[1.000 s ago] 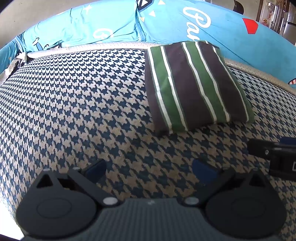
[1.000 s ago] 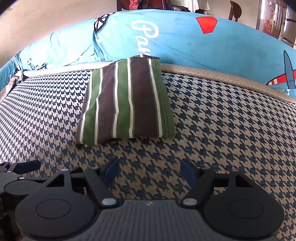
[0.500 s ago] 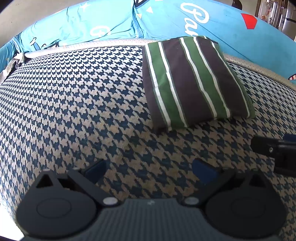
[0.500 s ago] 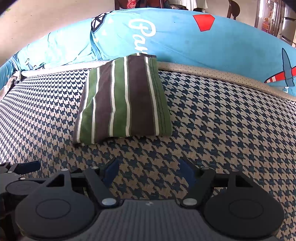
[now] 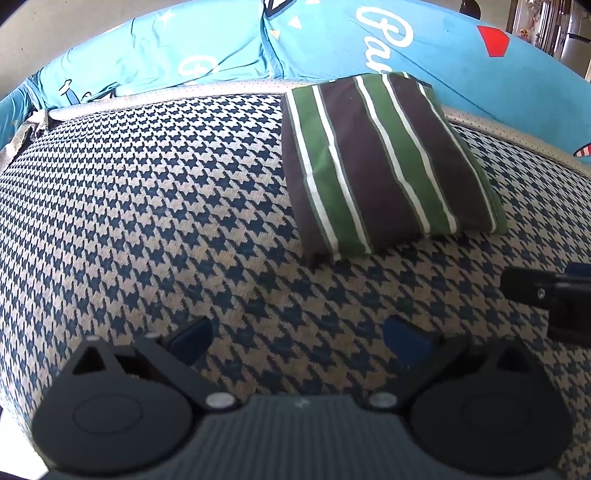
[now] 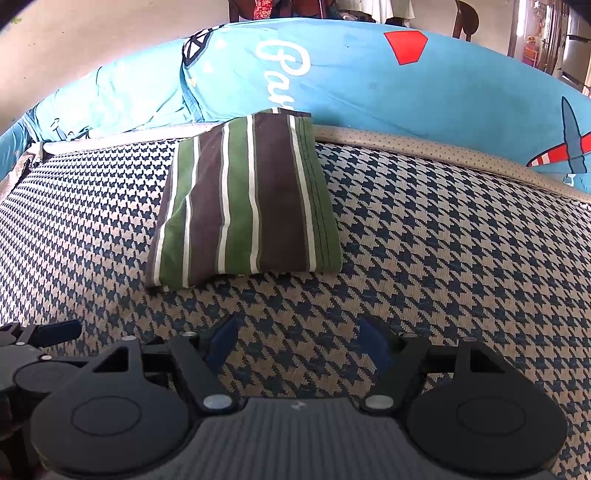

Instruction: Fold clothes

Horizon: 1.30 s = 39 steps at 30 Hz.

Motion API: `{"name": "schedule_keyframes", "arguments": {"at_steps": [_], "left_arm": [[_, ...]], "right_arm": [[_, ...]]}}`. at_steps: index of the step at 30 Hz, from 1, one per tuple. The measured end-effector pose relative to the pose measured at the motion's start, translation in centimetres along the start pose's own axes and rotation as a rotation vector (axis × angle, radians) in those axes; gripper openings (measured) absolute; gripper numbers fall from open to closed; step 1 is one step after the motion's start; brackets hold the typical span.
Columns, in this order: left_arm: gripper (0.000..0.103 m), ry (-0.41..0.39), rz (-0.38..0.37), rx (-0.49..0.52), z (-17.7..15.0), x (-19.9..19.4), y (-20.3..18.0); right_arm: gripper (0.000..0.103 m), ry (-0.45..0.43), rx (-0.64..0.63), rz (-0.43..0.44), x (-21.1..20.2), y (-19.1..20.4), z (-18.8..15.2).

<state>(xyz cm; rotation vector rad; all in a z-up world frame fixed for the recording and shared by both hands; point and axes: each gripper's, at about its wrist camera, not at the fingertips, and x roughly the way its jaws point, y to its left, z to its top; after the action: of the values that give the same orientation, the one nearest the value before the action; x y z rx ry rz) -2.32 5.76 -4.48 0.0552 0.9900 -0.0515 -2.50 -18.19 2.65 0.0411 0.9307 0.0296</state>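
White script "Pa" on blue cushion (image 6: 332, 74), rest hidden

this was a home, likely a bedroom or living space. ahead of the tongs lay a soft padded surface in a blue-and-cream houndstooth cover (image 6: 443, 258), bed or couch i could not tell. beyond it, farther from the tongs, sat big light-blue cushions (image 6: 351, 85) printed with white script and cartoon shapes. a folded striped garment (image 6: 243, 206) rested on the cover. past the cushions stood a plain wall (image 6: 92, 40) and dark wooden furniture (image 6: 463, 18).
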Motion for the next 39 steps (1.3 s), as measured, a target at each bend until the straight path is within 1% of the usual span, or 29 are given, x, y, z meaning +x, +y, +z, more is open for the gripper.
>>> {"name": "schedule_keyframes", "arguments": {"at_steps": [5, 16, 19, 22, 25, 31, 39], "left_arm": [[0.103, -0.015, 0.005, 0.017, 0.1, 0.1, 0.4], [0.103, -0.015, -0.002, 0.039, 0.4, 0.5, 1.6], [0.103, -0.012, -0.006, 0.041, -1.1, -1.0, -1.4], [0.103, -0.010, -0.007, 0.046, -1.3, -1.1, -1.6], [0.103, -0.011, -0.013, 0.051, -0.6, -0.6, -2.9], [0.103, -0.012, -0.017, 0.056, -1.4, -1.1, -3.8], [0.103, -0.009, -0.021, 0.061, -1.6, -1.2, -3.9]], "right_arm": [[0.074, 0.002, -0.004, 0.001, 0.1, 0.3, 0.0], [0.074, 0.007, -0.011, 0.003, 0.2, 0.4, 0.0], [0.074, 0.008, -0.013, 0.003, 0.3, 0.5, 0.0], [0.074, 0.007, -0.014, 0.003, 0.3, 0.5, 0.0], [0.074, 0.007, -0.014, 0.002, 0.4, 0.6, 0.0], [0.074, 0.008, -0.017, 0.004, 0.5, 0.6, 0.0], [0.074, 0.010, -0.019, 0.003, 0.6, 0.5, 0.0]]}}
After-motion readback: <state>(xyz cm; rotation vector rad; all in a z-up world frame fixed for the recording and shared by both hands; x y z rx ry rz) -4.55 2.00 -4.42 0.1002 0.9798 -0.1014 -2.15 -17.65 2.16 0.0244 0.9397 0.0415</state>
